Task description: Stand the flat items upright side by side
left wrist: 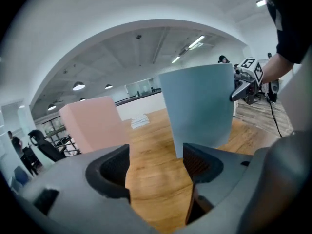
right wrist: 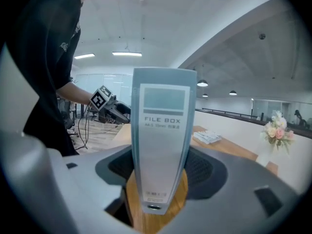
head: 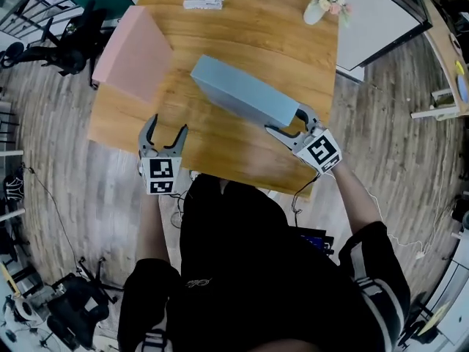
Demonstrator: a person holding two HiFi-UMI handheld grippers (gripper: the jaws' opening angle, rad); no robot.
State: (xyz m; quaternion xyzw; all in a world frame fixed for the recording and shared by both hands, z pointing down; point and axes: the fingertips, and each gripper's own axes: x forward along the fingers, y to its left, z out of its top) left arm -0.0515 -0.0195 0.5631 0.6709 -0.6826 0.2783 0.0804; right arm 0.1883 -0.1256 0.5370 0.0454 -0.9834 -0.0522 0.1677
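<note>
right claw [head: 284, 119] clamps the upright blue file box [head: 242, 92]; left claw [head: 168, 125] gapes empty.

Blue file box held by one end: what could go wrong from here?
The right claw grips only the narrow spine end of the blue file box, so it could twist or topple. The pink file box stands close to the left edge of the table; a nudge might knock it off.

The head view looks steeply down on the wooden table [head: 220, 46], blue file box [head: 245, 94] central. The left gripper view faces the box's broad side from nearby. The right gripper view faces its spine, very close.
</note>
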